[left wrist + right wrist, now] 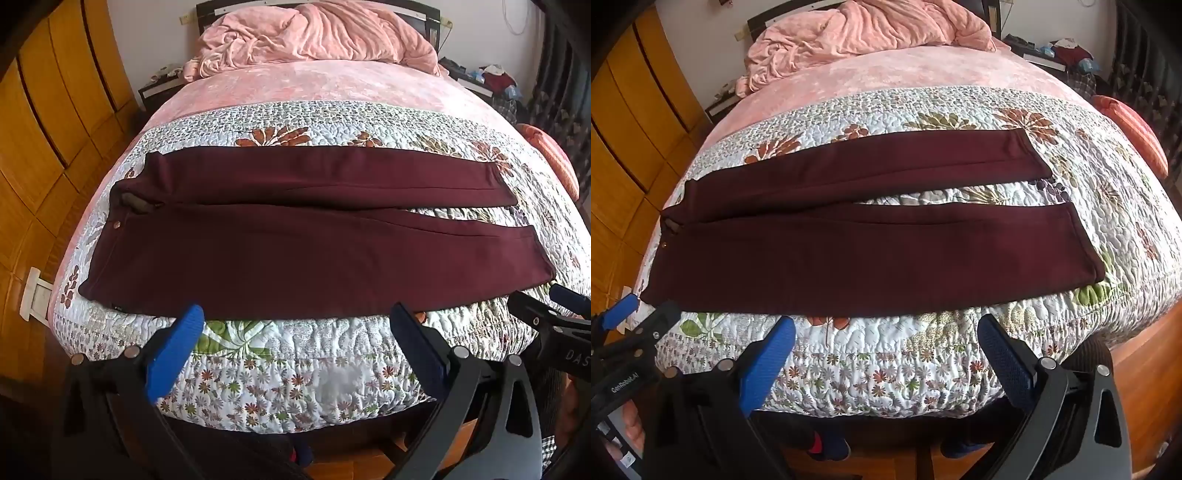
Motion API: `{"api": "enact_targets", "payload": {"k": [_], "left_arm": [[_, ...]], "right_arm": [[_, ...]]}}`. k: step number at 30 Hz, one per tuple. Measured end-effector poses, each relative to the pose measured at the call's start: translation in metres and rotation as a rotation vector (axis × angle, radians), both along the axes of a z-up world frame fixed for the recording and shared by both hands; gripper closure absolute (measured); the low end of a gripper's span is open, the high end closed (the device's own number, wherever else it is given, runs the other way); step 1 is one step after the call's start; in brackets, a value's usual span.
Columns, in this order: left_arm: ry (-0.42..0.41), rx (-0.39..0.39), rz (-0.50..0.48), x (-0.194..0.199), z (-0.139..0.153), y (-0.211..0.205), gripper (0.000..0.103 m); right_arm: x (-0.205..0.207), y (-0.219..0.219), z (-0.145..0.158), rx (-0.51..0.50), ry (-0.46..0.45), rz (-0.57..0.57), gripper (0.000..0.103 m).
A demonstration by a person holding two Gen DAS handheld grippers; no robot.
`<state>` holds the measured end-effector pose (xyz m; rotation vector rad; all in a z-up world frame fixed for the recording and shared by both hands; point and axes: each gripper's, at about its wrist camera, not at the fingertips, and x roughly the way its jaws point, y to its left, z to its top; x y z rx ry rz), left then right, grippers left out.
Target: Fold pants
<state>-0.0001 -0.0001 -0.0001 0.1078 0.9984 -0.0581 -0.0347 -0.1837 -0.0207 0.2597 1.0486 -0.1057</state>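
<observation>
Dark maroon pants [295, 236] lie flat across a floral quilt [280, 354] on the bed, waistband at the left, both legs stretched to the right with a narrow gap between them. In the right wrist view the same pants [849, 243] spread the same way. My left gripper [295, 314] hovers over the bed's near edge, below the pants, open with nothing between its blue pads. My right gripper [886, 321] also hangs open and empty just short of the near pant leg. Each gripper shows at the edge of the other's view: the right gripper [550, 310] and the left gripper [646, 317].
A crumpled pink blanket [314, 33] is heaped at the head of the bed. Wooden wardrobe doors [48, 122] stand along the left. A cluttered nightstand [491, 81] sits at the far right. Wooden floor [1145, 369] shows below the bed's near edge.
</observation>
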Motion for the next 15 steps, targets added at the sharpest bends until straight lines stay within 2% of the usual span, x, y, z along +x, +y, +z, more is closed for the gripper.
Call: {"api": "enact_targets", "payload": {"k": [15], "left_arm": [[0.0,-0.002,0.001,-0.0014,-0.0018,0.0007,0.003]], "right_arm": [[0.0003,-0.0005,-0.0009,0.003,0.003,0.0,0.004]]}}
